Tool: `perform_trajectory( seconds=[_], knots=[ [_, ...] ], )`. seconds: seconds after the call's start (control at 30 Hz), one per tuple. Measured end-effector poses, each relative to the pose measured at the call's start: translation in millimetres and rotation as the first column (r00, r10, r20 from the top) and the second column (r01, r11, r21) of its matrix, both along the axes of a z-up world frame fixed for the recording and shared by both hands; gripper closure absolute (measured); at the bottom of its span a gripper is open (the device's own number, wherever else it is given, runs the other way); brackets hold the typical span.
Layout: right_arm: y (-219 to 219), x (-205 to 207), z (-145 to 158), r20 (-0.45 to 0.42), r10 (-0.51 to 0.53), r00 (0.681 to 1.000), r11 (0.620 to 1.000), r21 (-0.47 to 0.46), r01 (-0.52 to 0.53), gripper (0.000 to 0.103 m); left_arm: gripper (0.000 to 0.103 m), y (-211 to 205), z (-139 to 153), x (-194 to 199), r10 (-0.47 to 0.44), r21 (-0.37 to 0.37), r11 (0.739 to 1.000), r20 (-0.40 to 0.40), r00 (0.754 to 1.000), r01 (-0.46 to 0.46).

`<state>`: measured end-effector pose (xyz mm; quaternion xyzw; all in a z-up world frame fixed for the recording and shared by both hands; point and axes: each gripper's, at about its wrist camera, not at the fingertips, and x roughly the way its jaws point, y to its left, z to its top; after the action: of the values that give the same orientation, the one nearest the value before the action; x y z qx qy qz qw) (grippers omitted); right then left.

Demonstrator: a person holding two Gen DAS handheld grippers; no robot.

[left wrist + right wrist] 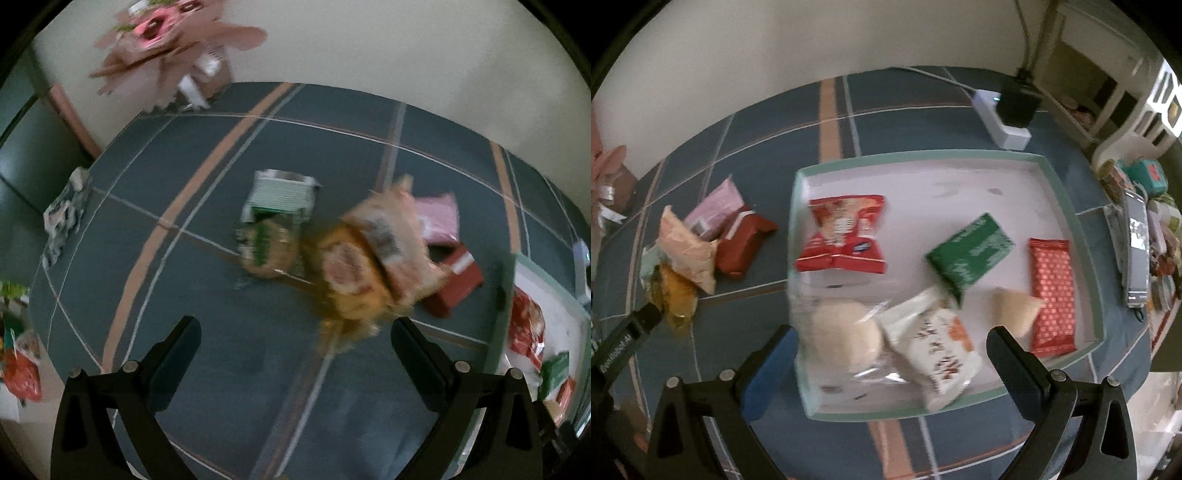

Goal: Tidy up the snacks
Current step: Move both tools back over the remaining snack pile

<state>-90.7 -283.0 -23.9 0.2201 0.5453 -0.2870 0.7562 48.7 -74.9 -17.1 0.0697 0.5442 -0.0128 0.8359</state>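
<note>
A loose pile of snacks lies on the blue plaid tablecloth: an orange packet (347, 277), a peach packet (391, 236), a pink packet (439, 218), a dark red packet (454, 284) and a green packet (273, 221). My left gripper (295, 343) hovers open just short of the orange packet, holding nothing. My right gripper (892, 343) is open over the green-rimmed tray (1067, 206). In the tray lie a clear-wrapped round bun (846, 336), a white packet (934, 350), a red packet (846, 236), a green box (971, 251) and a red patterned bar (1052, 295).
A white power strip (1001, 118) with a black plug sits behind the tray. A phone-like device (1136, 251) and clutter line the table's right edge. A pink-topped cardboard box (159, 44) stands at the far left corner. A patterned packet (62, 218) lies at the left edge.
</note>
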Motion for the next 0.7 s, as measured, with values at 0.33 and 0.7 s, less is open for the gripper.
perform_trajectory(
  seconds=[0.33, 0.7],
  knots=[
    [55.3, 36.5, -7.1, -0.018, 0.099, 0.995, 0.995, 0.001, -0.099, 0.0, 0.001, 52.5, 4.9, 16.1, 0.116, -0.044, 0.992, 0.002, 0.993, -0.116],
    [94.7, 70.2, -13.0, -0.008, 0.153, 0.988, 0.988, 0.017, -0.153, 0.0, 0.001, 80.0, 1.2, 28.1, 0.178, -0.08, 0.981, -0.017, 0.984, -0.179]
  ],
)
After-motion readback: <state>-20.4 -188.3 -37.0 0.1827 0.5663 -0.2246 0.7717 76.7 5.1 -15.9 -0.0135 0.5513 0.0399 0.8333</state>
